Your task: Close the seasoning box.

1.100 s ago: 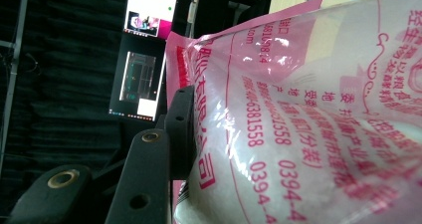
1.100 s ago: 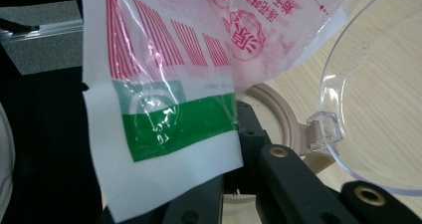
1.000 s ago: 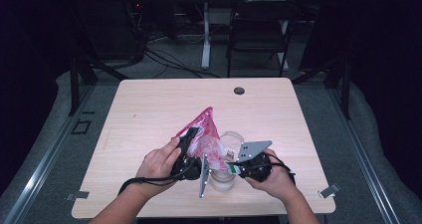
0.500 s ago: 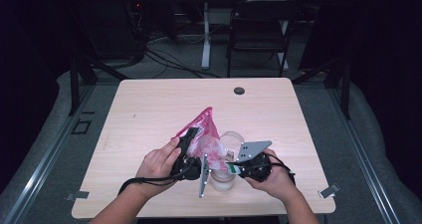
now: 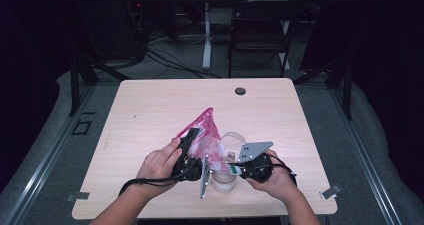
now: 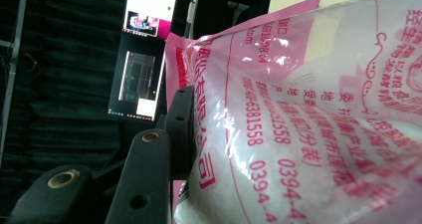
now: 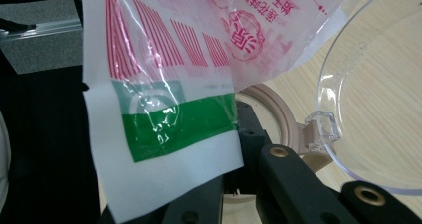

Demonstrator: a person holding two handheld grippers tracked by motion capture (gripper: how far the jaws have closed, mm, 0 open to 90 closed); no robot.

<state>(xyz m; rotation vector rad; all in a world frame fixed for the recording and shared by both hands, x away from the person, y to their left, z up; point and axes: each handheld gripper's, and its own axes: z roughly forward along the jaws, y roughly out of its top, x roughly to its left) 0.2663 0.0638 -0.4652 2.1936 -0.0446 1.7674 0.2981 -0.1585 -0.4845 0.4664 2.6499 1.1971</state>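
Near table edge: my left gripper (image 5: 192, 152) and right gripper (image 5: 235, 169) both clamp the pink bag (image 5: 202, 135) over the clear container (image 5: 227, 157), where a slipping corner would likely spill powder.

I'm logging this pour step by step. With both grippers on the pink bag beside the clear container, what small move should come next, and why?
Probably tip the pink bag a little further toward the clear container. The left gripper clamps the bag's side and the right gripper pinches its green-striped corner, with white grains heaped low in the bag. The container's rim sits just beside that corner, so a small tilt should move the grains toward it.
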